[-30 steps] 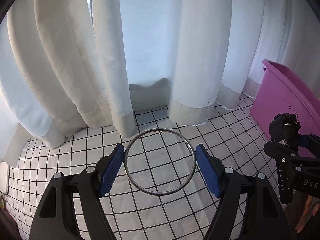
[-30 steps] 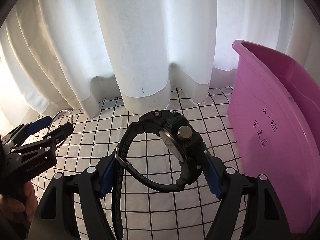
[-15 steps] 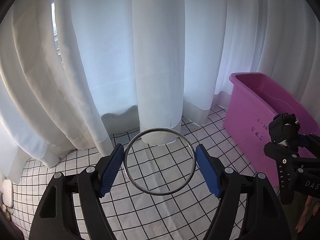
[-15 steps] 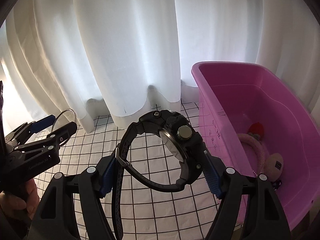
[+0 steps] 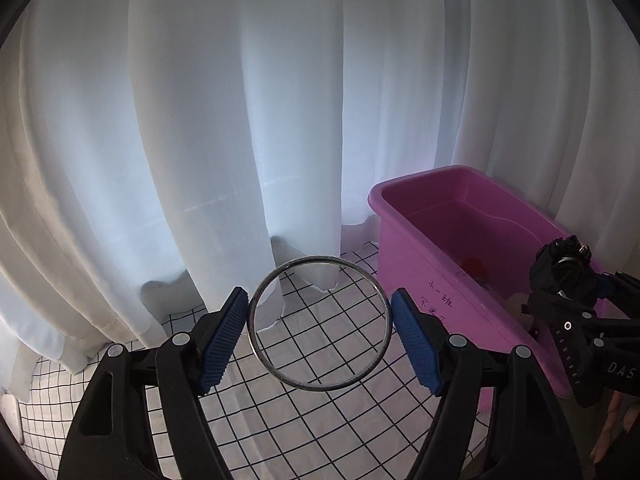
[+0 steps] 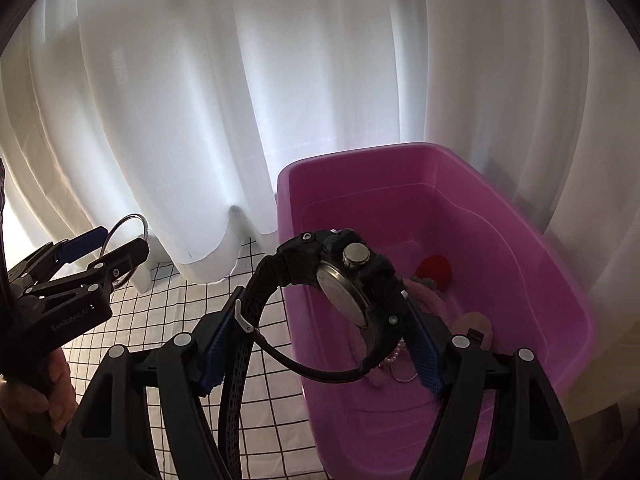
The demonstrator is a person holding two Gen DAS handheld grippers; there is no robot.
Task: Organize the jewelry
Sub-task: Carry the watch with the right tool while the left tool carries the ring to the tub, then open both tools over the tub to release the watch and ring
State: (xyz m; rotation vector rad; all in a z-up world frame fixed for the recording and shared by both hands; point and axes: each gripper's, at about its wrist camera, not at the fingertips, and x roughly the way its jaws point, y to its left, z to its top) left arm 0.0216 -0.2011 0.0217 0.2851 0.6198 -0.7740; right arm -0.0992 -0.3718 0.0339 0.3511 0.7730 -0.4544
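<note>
Both pieces are held above the cloth: ahead and right of the right gripper (image 6: pixel 320 332) stands the bin (image 6: pixel 568 280), open. This gripper clamps the watch (image 6: pixel 348 292), so carry it over the rim before letting go. The left gripper (image 5: pixel 319 334) pinches the bangle (image 5: pixel 319 323); its bin lies to its right, so follow after.

Bright backlight through the curtains (image 5: pixel 240 120), fisheye-dark corners.

White curtains (image 5: pixel 240 140) hung in heavy folds ahead of the jaws, their hems brushing a white cloth with a black grid (image 5: pixel 320 420) that spread beneath the jaws and off to their left.
</note>
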